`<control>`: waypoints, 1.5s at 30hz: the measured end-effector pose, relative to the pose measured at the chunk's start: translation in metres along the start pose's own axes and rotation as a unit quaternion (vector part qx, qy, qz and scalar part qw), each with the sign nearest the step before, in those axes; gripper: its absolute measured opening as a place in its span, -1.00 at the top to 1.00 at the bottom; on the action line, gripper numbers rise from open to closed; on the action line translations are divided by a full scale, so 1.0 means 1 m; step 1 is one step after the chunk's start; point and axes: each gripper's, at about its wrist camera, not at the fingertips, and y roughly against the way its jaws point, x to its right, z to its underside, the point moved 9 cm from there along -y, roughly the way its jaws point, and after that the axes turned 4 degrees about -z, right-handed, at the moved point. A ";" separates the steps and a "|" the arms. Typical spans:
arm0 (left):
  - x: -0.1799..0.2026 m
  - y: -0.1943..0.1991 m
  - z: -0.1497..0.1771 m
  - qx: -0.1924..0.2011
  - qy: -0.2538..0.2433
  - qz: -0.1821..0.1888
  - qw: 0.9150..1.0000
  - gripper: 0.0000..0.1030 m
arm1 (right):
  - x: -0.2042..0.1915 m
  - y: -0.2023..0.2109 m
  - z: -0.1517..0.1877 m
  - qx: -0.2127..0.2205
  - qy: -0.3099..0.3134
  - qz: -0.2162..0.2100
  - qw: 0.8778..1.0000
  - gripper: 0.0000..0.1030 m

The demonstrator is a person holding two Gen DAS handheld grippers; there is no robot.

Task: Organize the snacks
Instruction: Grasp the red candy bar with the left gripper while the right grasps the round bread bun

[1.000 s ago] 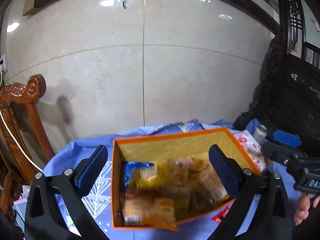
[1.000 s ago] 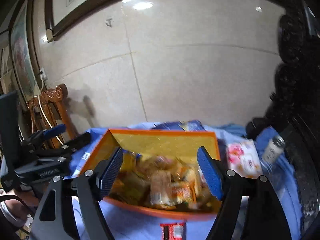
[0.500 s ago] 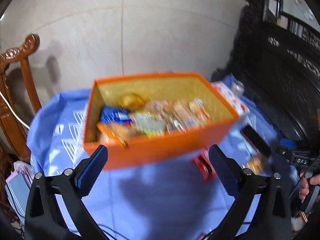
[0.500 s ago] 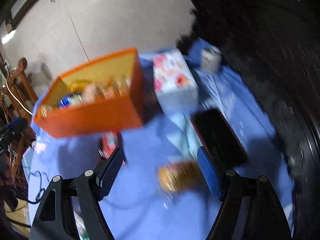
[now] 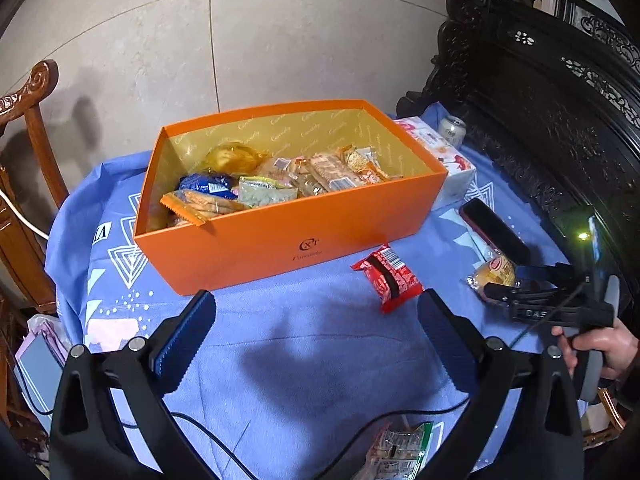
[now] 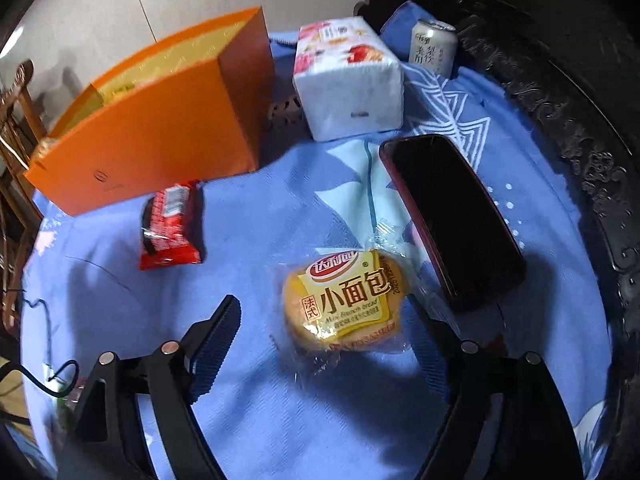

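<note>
An orange box [image 5: 280, 236] full of wrapped snacks stands on the blue cloth; it also shows in the right wrist view [image 6: 152, 132]. A red wrapped snack [image 5: 388, 276] lies in front of the box, also in the right wrist view [image 6: 170, 224]. A wrapped small bread [image 6: 344, 300] lies between the fingers of my open right gripper [image 6: 324, 320]; the pads are apart from it. In the left wrist view the bread [image 5: 496, 274] sits at the right gripper's tips. My left gripper [image 5: 316, 320] is open and empty, above the cloth in front of the box.
A black phone [image 6: 452, 216] lies just right of the bread. A tissue pack [image 6: 348, 80] and a drink can [image 6: 434, 46] stand behind it. Dark carved furniture [image 5: 560, 100] borders the right. A green-edged snack packet [image 5: 400, 452] and a cable lie at the near edge. A wooden chair [image 5: 28, 152] stands left.
Both grippers drew back from over the box and tilted down. The right gripper swung right and lowered around the bread. The left now faces the cloth before the box.
</note>
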 end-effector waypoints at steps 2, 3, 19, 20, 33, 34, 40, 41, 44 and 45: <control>0.000 -0.002 0.001 -0.004 0.000 -0.001 1.000 -0.91 | -0.001 -0.004 -0.003 0.005 0.015 0.009 1.000 -0.68; 0.000 -0.003 0.002 -0.008 -0.001 -0.003 1.000 -0.91 | -0.001 -0.006 -0.005 0.006 0.026 0.013 1.000 -0.68; 0.018 -0.022 0.012 -0.042 -0.023 0.000 0.999 -0.91 | -0.004 -0.008 -0.006 0.016 0.148 0.037 0.988 -0.79; 0.019 -0.023 0.013 -0.044 -0.024 -0.001 0.999 -0.91 | -0.005 -0.008 -0.005 0.014 0.163 0.039 0.986 -0.80; 0.038 -0.050 0.019 -0.070 -0.016 0.018 0.997 -0.91 | -0.010 -0.018 -0.004 0.002 0.203 0.037 0.978 -0.15; 0.042 -0.056 0.019 -0.075 -0.011 0.023 0.997 -0.91 | -0.009 -0.015 -0.004 0.008 0.193 0.035 0.981 -0.11; 0.061 -0.108 0.010 -0.104 0.059 0.007 0.993 -0.91 | -0.006 0.005 0.006 0.033 0.113 0.032 0.993 -0.05; 0.063 -0.116 0.008 -0.108 0.073 -0.001 0.991 -0.91 | -0.006 0.009 0.009 0.035 0.100 0.028 0.994 -0.05; 0.071 -0.140 0.006 -0.118 0.092 -0.038 0.988 -0.91 | -0.011 0.020 0.021 0.037 0.070 0.013 0.997 -0.05; 0.073 -0.147 0.007 -0.122 0.092 -0.052 0.987 -0.91 | -0.014 0.023 0.026 0.038 0.064 0.009 0.997 -0.05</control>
